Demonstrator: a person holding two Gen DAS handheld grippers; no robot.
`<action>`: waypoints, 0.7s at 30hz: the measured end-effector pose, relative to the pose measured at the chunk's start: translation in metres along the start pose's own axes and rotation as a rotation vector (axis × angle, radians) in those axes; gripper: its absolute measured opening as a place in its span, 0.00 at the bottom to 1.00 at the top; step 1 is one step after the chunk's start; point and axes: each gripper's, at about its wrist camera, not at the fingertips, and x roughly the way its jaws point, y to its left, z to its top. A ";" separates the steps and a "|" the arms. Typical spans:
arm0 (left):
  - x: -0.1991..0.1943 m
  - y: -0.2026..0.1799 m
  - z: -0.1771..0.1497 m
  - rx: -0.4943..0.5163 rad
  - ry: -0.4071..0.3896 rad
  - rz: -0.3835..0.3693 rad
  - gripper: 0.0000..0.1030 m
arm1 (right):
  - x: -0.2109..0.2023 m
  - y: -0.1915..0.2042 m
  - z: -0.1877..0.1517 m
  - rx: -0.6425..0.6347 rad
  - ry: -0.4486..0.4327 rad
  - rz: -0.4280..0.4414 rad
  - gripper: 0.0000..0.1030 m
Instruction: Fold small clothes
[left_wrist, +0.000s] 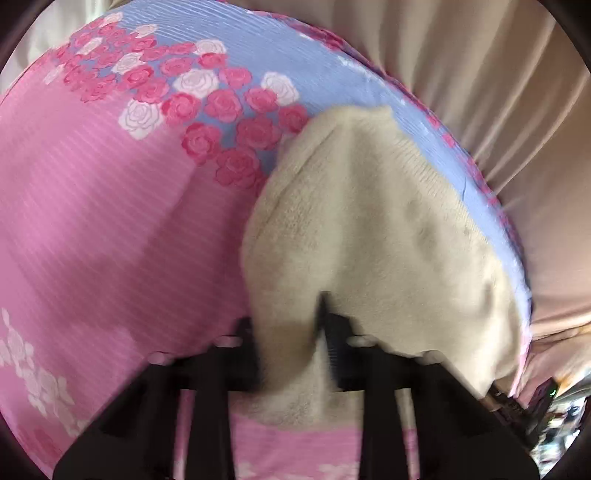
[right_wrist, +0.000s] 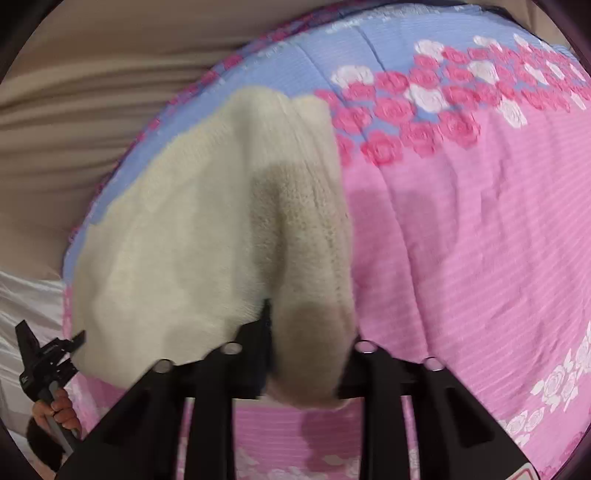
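Note:
A small cream knitted garment (left_wrist: 373, 229) hangs stretched between both grippers above a pink and blue rose-print bedspread (left_wrist: 110, 221). My left gripper (left_wrist: 291, 339) is shut on the garment's near left edge, with cloth bunched between the fingers. In the right wrist view the same cream garment (right_wrist: 207, 229) droops in front, and my right gripper (right_wrist: 306, 354) is shut on its near right edge. The left gripper (right_wrist: 48, 354), held by a hand, shows at the left edge of the right wrist view. The garment's far end rests on the bedspread (right_wrist: 461, 240).
Beige pleated curtain (left_wrist: 498, 110) hangs beyond the bed's far edge, also in the right wrist view (right_wrist: 81, 110). White fabric (right_wrist: 26, 306) lies at the lower left. The right gripper's body (left_wrist: 517, 402) shows at the lower right of the left wrist view.

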 end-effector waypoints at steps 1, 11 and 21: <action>-0.009 -0.007 0.001 0.015 -0.005 -0.009 0.15 | -0.011 0.004 0.002 -0.017 -0.028 -0.013 0.15; -0.063 -0.007 -0.100 0.029 0.121 -0.124 0.13 | -0.124 -0.066 -0.080 -0.058 -0.058 -0.087 0.14; -0.035 0.027 -0.207 -0.035 0.156 -0.093 0.19 | -0.105 -0.162 -0.153 0.063 0.057 -0.107 0.26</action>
